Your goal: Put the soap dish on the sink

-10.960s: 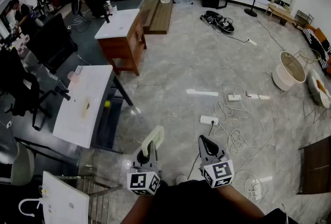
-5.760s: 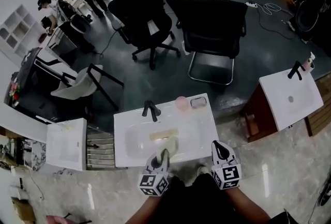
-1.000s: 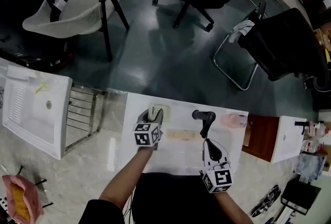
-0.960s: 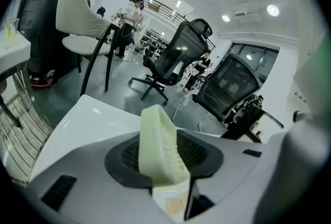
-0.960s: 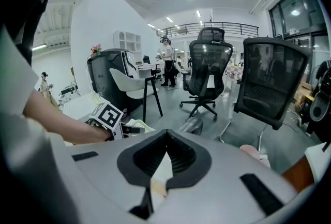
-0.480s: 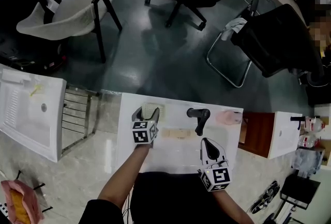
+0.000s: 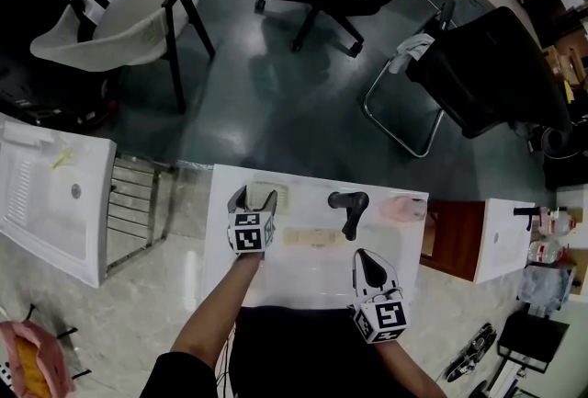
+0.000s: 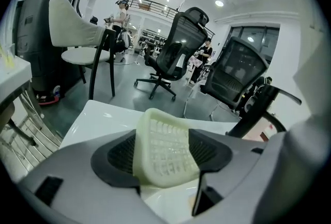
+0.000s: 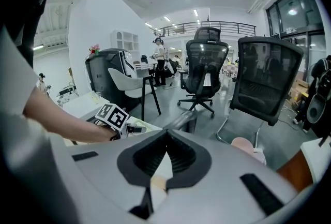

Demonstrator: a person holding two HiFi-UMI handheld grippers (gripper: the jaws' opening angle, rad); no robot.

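Observation:
The pale green latticed soap dish [image 7: 278, 193] rests on the back left ledge of the white sink [image 7: 220, 249], left of the black faucet [image 7: 347, 209]. In the left gripper view the soap dish [image 8: 166, 137] stands tilted between the two dark pads. My left gripper [image 7: 254, 197] has just been opening; its jaws now stand wide on either side of the dish. My right gripper [image 7: 368, 262] hovers over the basin's front right, shut with nothing in it [image 9: 164, 157].
A beige bar [image 7: 309, 238] lies in the basin and a pink item [image 7: 401, 208] sits on the back right ledge. A second white sink [image 7: 46, 194] and a metal rack [image 7: 133, 203] stand at left, a wooden cabinet [image 7: 454, 240] at right, chairs beyond.
The left jaws, shut on the soap dish a second ago, have spread apart, leaving the dish on the sink's ledge. The right gripper has stayed put.

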